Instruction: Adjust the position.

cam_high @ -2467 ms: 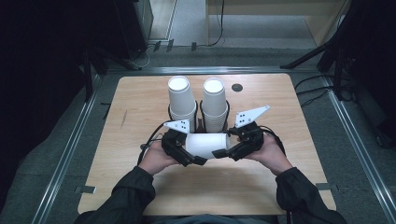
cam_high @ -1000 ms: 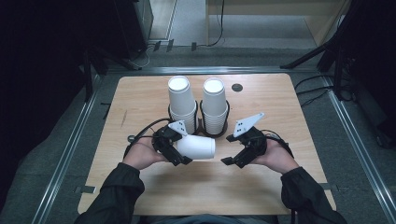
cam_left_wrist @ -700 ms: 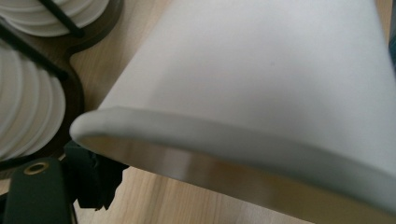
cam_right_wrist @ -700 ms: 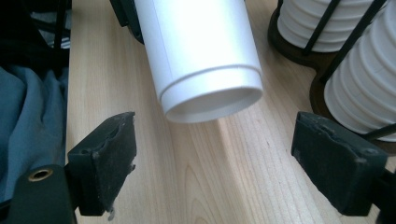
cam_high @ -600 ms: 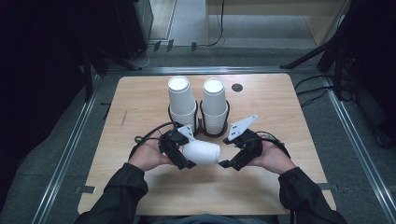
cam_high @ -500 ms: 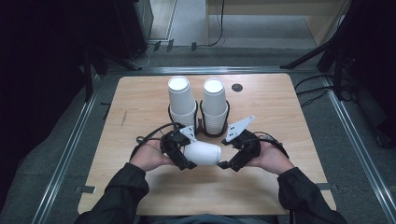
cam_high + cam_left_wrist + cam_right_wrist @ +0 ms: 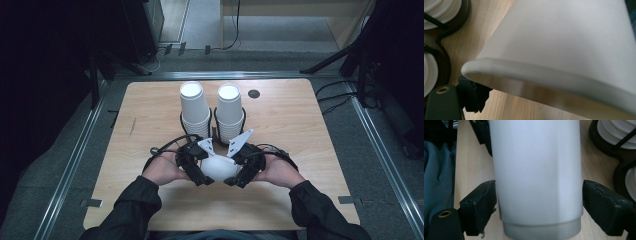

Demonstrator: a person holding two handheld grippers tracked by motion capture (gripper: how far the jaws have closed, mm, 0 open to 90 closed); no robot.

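Observation:
A white paper cup lies on its side low over the table between both hands. My left gripper is shut on the cup's rim end; the left gripper view has the rim close up, with one black jaw tip beneath it at the lower left. My right gripper comes from the other side. In the right gripper view its two jaws flank the cup's base. One pad sits against the wall, and the other pad stands a sliver off. I read it as open.
Two tall stacks of white cups stand in a black wire holder just beyond the grippers. The wooden table has a small dark hole at the back right. Metal rails run along both sides.
The right gripper has moved in toward the left one, and its jaws now straddle the cup's base. The left gripper with the cup shifted slightly toward the middle.

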